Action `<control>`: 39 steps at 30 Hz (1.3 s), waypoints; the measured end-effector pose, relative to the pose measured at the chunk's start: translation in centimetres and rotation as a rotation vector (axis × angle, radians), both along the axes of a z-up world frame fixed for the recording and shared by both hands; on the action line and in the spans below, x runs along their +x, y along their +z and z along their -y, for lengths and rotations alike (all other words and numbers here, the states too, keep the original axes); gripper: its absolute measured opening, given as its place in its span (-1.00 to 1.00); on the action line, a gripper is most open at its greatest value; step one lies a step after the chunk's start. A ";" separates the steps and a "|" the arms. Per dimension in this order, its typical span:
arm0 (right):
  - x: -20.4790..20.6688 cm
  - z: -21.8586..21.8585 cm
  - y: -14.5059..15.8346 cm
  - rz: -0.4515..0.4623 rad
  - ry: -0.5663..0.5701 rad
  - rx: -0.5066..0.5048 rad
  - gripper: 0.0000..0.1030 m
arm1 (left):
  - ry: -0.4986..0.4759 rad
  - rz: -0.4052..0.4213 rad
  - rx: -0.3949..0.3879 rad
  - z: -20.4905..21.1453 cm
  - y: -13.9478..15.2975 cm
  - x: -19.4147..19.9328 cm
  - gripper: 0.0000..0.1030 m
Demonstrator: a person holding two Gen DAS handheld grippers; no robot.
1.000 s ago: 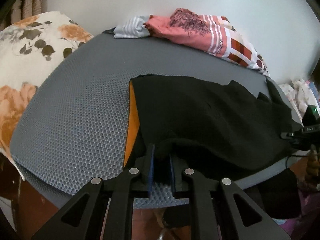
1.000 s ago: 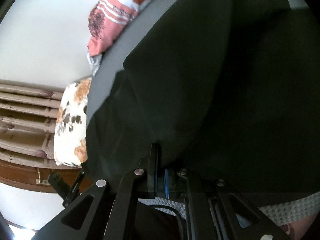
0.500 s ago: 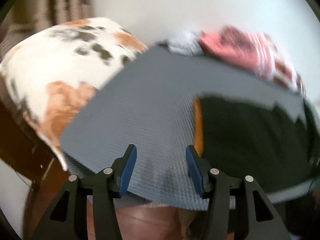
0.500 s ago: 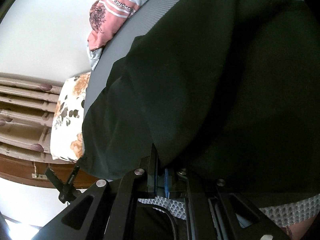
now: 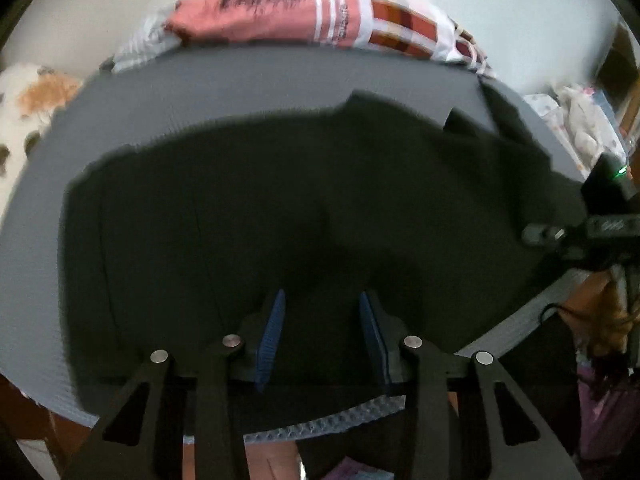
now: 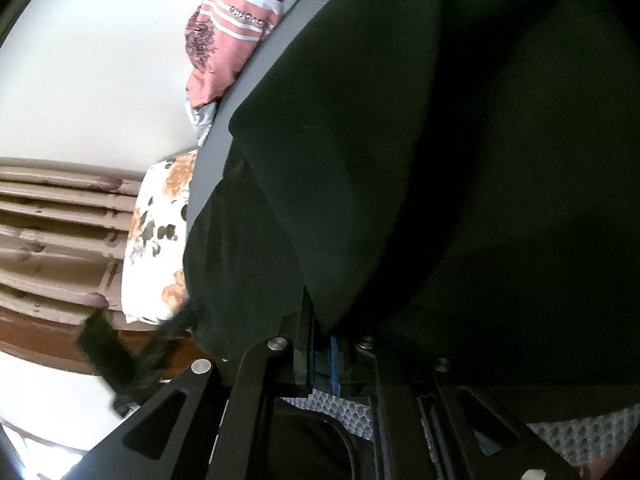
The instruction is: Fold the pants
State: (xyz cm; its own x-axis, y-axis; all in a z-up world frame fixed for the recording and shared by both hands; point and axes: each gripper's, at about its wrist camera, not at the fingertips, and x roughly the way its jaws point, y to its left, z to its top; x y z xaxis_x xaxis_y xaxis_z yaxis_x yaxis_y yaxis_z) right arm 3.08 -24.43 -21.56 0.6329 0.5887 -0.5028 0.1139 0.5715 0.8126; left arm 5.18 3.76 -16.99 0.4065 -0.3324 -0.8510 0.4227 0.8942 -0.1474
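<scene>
The black pants (image 5: pixel 280 200) lie spread across the grey mesh bed surface (image 5: pixel 240 84) and fill most of the right wrist view (image 6: pixel 440 160). My left gripper (image 5: pixel 322 304) is open, its blue pads apart just over the near edge of the pants, holding nothing. My right gripper (image 6: pixel 322 344) is shut on a fold of the black pants near the bed's front edge. Its body shows at the right edge of the left wrist view (image 5: pixel 600 216).
A pink striped cloth (image 5: pixel 320 12) lies bunched along the far edge by the white wall. A floral pillow (image 5: pixel 24 112) sits at the left end of the bed. Clutter (image 5: pixel 580 120) stands beyond the right end. A brown wooden frame (image 6: pixel 48 340) runs under the pillow.
My left gripper let go of the pants, swung out to the left, then came back open over the near edge. The orange lining is now covered. My right gripper stayed shut on the fabric.
</scene>
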 end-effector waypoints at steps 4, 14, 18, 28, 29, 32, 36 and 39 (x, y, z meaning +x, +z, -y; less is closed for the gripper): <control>-0.4 2.9 1.0 0.090 -0.013 0.020 -0.30 | -0.005 0.037 0.039 0.4 -0.3 -0.9 -0.23; 5.2 17.6 2.6 0.154 -0.192 0.142 -0.04 | 0.002 0.040 0.047 0.6 -0.1 -0.9 -0.23; 9.6 19.8 4.4 0.072 -0.213 0.019 -0.06 | 0.006 0.037 0.052 0.5 0.1 -0.9 -0.22; 16.5 21.5 7.0 -0.146 -0.268 -0.172 -0.88 | -0.012 0.049 0.050 0.8 0.0 -1.0 -0.11; 16.4 21.8 6.6 -0.141 -0.276 -0.154 -0.88 | -0.013 0.051 0.054 1.0 0.0 -1.0 -0.10; 13.1 22.9 7.8 -0.040 -0.318 -0.107 -0.89 | -0.011 0.043 0.045 0.8 0.0 -0.9 -0.10; 3.6 25.3 9.6 0.097 -0.422 -0.023 -0.90 | -0.007 0.023 0.017 0.5 0.0 -0.7 -0.10; -5.2 26.6 8.6 0.118 -0.506 0.014 -0.90 | -0.001 -0.005 -0.020 0.0 0.1 -0.4 -0.10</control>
